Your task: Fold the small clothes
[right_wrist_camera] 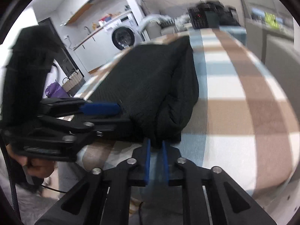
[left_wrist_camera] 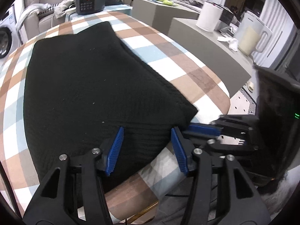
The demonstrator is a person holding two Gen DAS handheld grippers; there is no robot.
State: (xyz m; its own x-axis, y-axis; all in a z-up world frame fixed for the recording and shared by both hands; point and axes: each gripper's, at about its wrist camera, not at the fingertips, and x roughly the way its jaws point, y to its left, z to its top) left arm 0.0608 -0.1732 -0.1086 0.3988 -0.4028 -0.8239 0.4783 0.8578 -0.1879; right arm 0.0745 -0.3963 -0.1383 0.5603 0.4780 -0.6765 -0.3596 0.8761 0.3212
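A black knitted garment [left_wrist_camera: 90,78] lies spread on the checked tablecloth [left_wrist_camera: 168,56]. My left gripper [left_wrist_camera: 147,129] is open at its near hem; the blue pads [left_wrist_camera: 116,148] straddle a stretch of cloth without pressing it. My right gripper [right_wrist_camera: 156,142] is shut on the garment's near right corner, where a bunched fold of black cloth [right_wrist_camera: 168,97] rises from its narrow blue pads [right_wrist_camera: 148,159]. In the left wrist view the right gripper [left_wrist_camera: 202,129] reaches in from the right at that corner. In the right wrist view the left gripper [right_wrist_camera: 101,108] lies at the left over the hem.
A black appliance with a keypad [left_wrist_camera: 89,0] stands at the table's far end. A grey counter [left_wrist_camera: 206,43] on the right carries a paper roll [left_wrist_camera: 207,16] and a jug [left_wrist_camera: 251,35]. A washing machine [right_wrist_camera: 124,35] and a wicker basket [right_wrist_camera: 72,81] stand beyond the left side.
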